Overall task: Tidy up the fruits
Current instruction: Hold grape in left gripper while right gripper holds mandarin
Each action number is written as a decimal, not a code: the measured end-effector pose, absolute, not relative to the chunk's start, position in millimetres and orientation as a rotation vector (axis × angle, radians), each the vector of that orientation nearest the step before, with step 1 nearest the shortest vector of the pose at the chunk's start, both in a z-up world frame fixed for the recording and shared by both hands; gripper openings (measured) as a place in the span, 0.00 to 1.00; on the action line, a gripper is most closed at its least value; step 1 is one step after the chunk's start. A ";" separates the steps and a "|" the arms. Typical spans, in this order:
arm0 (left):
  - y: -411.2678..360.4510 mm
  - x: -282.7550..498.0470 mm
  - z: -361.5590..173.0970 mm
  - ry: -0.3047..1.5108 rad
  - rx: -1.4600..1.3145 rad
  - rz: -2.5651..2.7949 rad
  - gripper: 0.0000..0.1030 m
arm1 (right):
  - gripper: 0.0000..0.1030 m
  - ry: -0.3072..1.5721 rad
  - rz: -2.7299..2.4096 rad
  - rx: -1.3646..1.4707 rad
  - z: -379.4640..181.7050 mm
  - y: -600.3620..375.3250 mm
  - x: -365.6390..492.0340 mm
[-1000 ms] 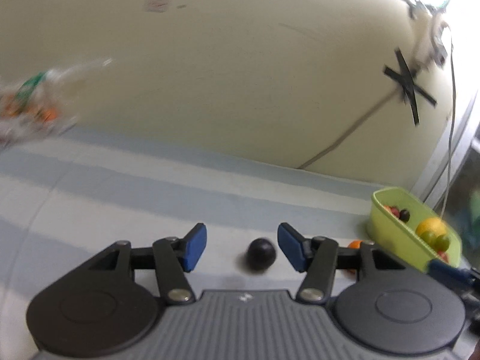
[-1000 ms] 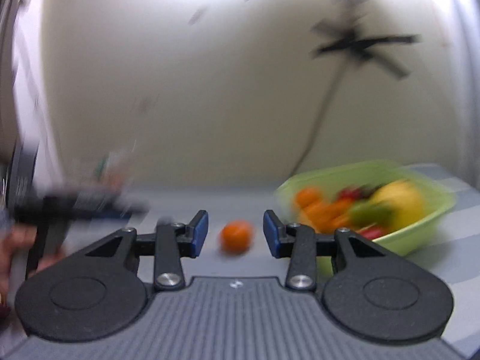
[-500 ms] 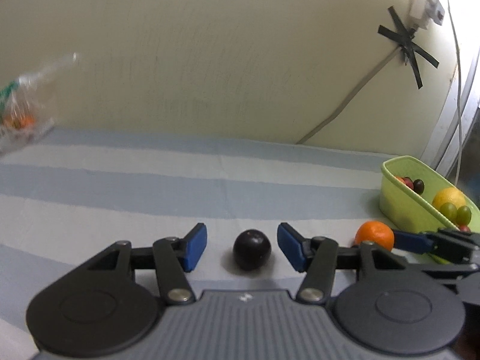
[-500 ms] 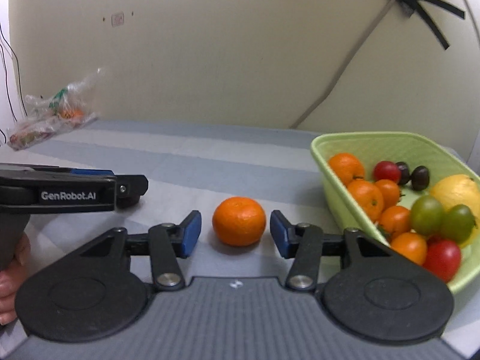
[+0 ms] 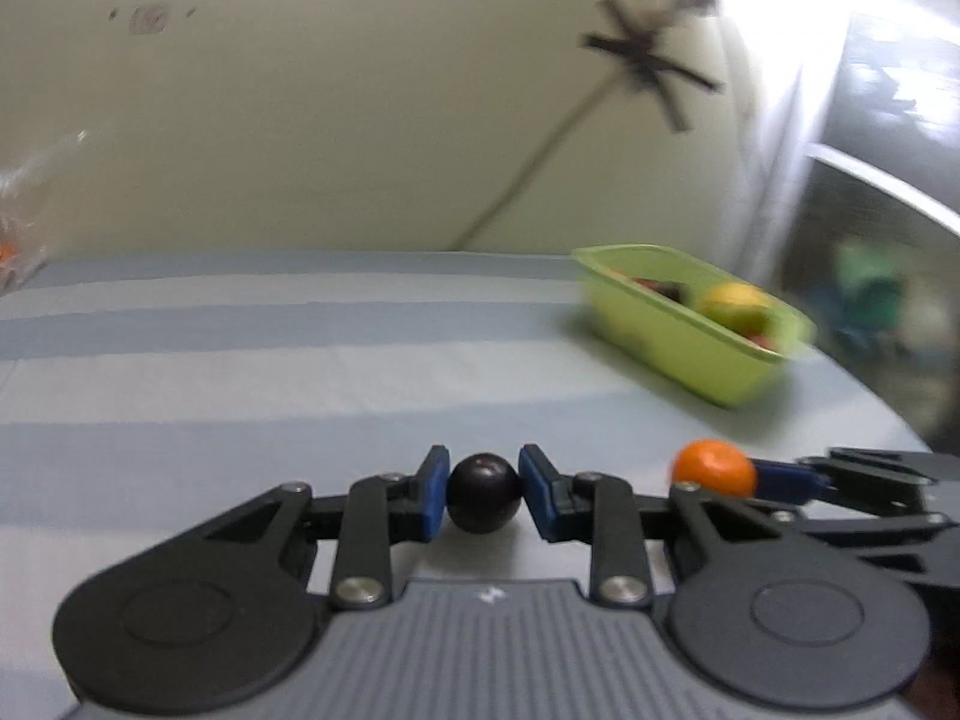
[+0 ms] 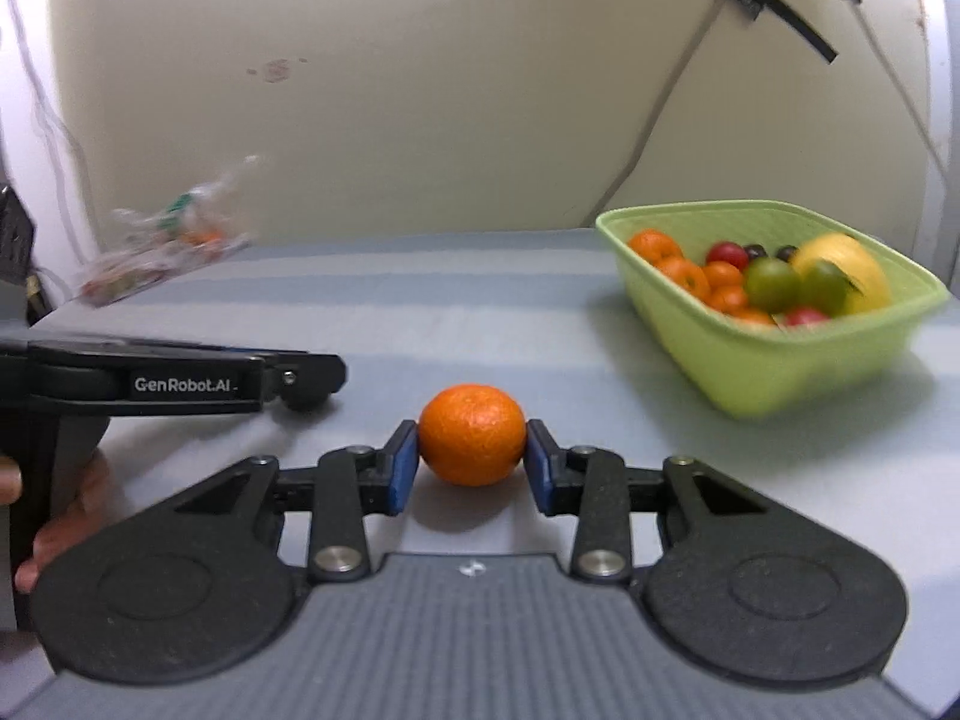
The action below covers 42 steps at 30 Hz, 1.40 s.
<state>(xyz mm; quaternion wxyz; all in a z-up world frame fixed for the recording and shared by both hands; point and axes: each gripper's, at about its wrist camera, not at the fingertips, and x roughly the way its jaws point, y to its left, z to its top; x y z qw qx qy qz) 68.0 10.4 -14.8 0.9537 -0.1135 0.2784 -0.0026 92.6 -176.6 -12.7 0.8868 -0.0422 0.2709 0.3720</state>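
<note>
My left gripper (image 5: 483,495) is shut on a dark round plum (image 5: 483,501), its blue pads touching both sides, low over the striped cloth. My right gripper (image 6: 471,459) is shut on an orange mandarin (image 6: 471,443). The mandarin also shows in the left wrist view (image 5: 714,468) at the right, held by the right gripper. The left gripper also shows in the right wrist view (image 6: 306,387) at the left. A green basket (image 6: 774,378) with several fruits stands at the right; it also shows in the left wrist view (image 5: 672,342).
A clear plastic bag (image 6: 156,246) with fruit lies at the far left by the wall. A taped cable (image 6: 666,102) runs down the wall behind the basket. The blue-and-white striped cloth (image 5: 240,360) covers the table.
Both grippers have closed: the left on the plum, the right on the mandarin. Both views have shifted, and the basket now sits farther away.
</note>
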 end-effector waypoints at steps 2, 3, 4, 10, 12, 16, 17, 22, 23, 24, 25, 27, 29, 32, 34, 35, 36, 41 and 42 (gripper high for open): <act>-1.7 48.1 -12.9 0.561 -0.249 -0.045 0.26 | 0.39 0.540 0.775 -0.114 -11.4 -186.6 74.5; -6.6 39.4 -14.2 0.566 -0.246 -0.053 0.26 | 0.39 0.530 0.779 -0.126 -11.3 -192.5 66.0; -12.7 33.1 -15.3 0.574 -0.233 -0.053 0.26 | 0.39 0.524 0.785 -0.137 -11.3 -197.2 58.9; -31.0 15.2 -21.6 0.603 -0.164 -0.010 0.29 | 0.39 0.505 0.811 -0.214 -16.1 -196.2 43.5; -31.6 12.3 -22.2 0.600 -0.162 -0.002 0.29 | 0.39 0.514 0.810 -0.237 -19.6 -192.2 42.1; -41.6 9.8 -23.5 0.591 -0.088 0.012 0.32 | 0.40 0.499 0.796 -0.262 -22.3 -190.0 33.0; -41.7 8.4 -24.0 0.591 -0.084 0.010 0.34 | 0.40 0.497 0.793 -0.265 -22.5 -189.8 33.2; -39.5 6.8 -24.1 0.589 -0.101 0.010 0.44 | 0.43 0.502 0.777 -0.257 -22.5 -189.3 31.6; -39.1 7.1 -24.4 0.589 -0.103 0.008 0.45 | 0.44 0.503 0.773 -0.254 -22.8 -188.8 30.2; -39.1 7.8 -24.7 0.589 -0.103 0.005 0.46 | 0.44 0.504 0.772 -0.252 -22.8 -188.5 30.2; -39.6 8.4 -24.9 0.588 -0.102 0.003 0.47 | 0.45 0.505 0.769 -0.249 -23.1 -188.3 29.2; -39.3 8.6 -25.4 0.588 -0.097 0.000 0.48 | 0.46 0.508 0.765 -0.241 -23.3 -189.0 28.9; -38.9 8.2 -25.5 0.586 -0.098 -0.004 0.49 | 0.48 0.514 0.761 -0.227 -23.5 -190.2 28.7; -36.6 8.2 -25.7 0.585 -0.103 -0.014 0.50 | 0.48 0.515 0.756 -0.214 -23.6 -191.3 28.0; -36.0 8.6 -26.0 0.585 -0.105 -0.019 0.51 | 0.48 0.513 0.756 -0.216 -23.9 -191.4 27.7; -35.8 8.7 -26.0 0.585 -0.105 -0.020 0.51 | 0.48 0.512 0.761 -0.217 -24.2 -193.0 29.6; -35.6 8.6 -26.0 0.585 -0.105 -0.021 0.51 | 0.48 0.512 0.761 -0.218 -24.3 -193.1 29.6; -36.1 8.7 -26.1 0.585 -0.104 -0.020 0.51 | 0.48 0.508 0.764 -0.227 -24.8 -194.4 30.5; -36.0 8.8 -26.2 0.586 -0.103 -0.019 0.51 | 0.48 0.507 0.766 -0.231 -24.8 -194.6 31.1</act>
